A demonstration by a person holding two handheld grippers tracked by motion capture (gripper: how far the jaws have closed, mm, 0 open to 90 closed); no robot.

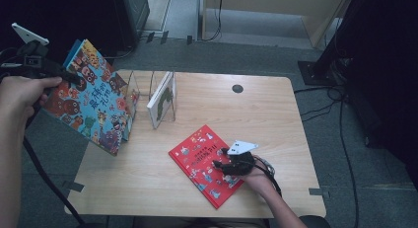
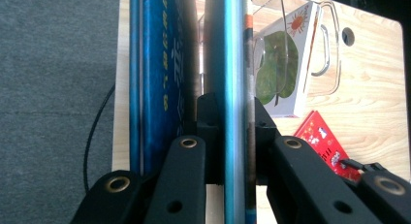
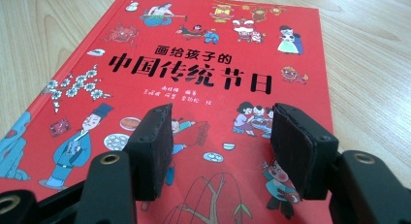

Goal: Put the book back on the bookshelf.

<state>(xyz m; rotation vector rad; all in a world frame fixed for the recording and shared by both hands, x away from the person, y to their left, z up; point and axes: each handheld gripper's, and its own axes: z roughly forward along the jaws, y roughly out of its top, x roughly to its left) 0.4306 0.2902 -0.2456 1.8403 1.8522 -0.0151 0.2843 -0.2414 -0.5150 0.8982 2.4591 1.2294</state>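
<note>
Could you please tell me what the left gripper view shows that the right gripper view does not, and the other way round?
The left gripper view alone shows the blue book clamped edge-on in the left gripper, the clear plastic rack and the white book with a green leaf standing in it. The right gripper view alone gives the title and small figures on the cover beneath the open right gripper. Both share the red book, lying flat on the wooden table.
</note>
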